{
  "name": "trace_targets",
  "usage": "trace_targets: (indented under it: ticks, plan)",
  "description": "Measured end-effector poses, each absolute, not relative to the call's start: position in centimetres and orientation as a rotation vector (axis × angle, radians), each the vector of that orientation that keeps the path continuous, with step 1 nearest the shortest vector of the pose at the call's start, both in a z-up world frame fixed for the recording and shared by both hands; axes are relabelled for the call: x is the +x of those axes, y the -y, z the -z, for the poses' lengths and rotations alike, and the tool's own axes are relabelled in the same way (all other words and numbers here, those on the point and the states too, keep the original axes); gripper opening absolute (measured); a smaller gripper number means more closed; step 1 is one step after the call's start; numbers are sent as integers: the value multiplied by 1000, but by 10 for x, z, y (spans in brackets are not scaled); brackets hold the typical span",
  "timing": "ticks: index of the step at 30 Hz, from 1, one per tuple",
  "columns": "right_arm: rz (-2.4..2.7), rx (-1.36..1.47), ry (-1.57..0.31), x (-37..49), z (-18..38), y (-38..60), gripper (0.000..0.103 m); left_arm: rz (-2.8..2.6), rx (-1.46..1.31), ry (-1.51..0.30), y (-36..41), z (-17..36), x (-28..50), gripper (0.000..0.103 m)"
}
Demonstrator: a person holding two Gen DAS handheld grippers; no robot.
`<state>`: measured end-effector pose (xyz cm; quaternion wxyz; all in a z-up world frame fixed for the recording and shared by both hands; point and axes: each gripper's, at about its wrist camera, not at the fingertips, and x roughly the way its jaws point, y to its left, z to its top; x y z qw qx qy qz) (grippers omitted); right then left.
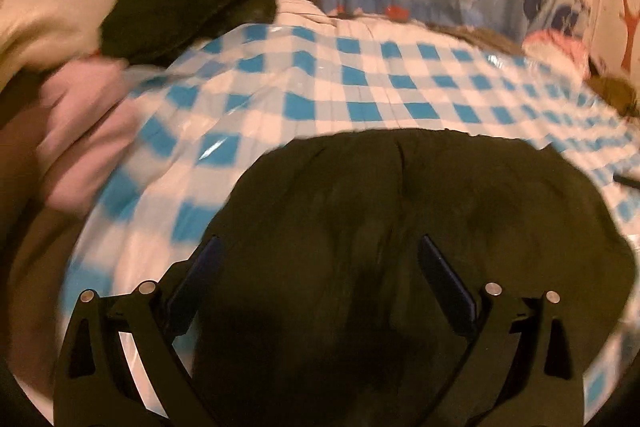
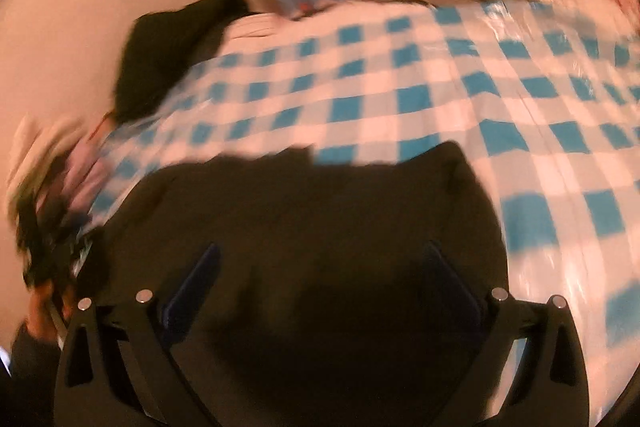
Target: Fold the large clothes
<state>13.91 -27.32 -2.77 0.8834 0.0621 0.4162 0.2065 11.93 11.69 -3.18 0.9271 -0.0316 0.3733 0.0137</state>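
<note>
The dark garment (image 1: 420,227) lies in the lower middle of both views, on the checked cloth (image 1: 360,79). It looks soft, limp and rather thick, so I would take it at an edge. The left gripper (image 1: 320,255) and right gripper (image 2: 320,259) hang over it, fingers apart.
</note>
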Motion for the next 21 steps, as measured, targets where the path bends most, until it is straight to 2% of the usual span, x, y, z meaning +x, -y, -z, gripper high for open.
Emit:
trace_targets:
  ticks: [3,5,7,11,15,18,21]
  plan:
    - [-595,63,-872,82,22,233,97,-22,-241,-799,-154,35,79,94]
    - [-837,184,-985,55,35,199,97,-9,-410,-838,-180,45,49,94]
    - [-975,285,-1058,35,52,166,97,-16,-471,-850,-190,54,25,94]
    - [-1037,255,-1151,14,90,88,97,14,-541,-871,-192,64,-6,94]
    - [-962,281,-1112,29,104,40,97,76,-645,-902,-189,79,-22,94]
    - [-935,511,-1033,49,87,52,97,160,-724,-931,-176,91,-25,94]
    - [-930,597,-981,59,71,63,97,231,-789,-916,-160,97,-15,94]
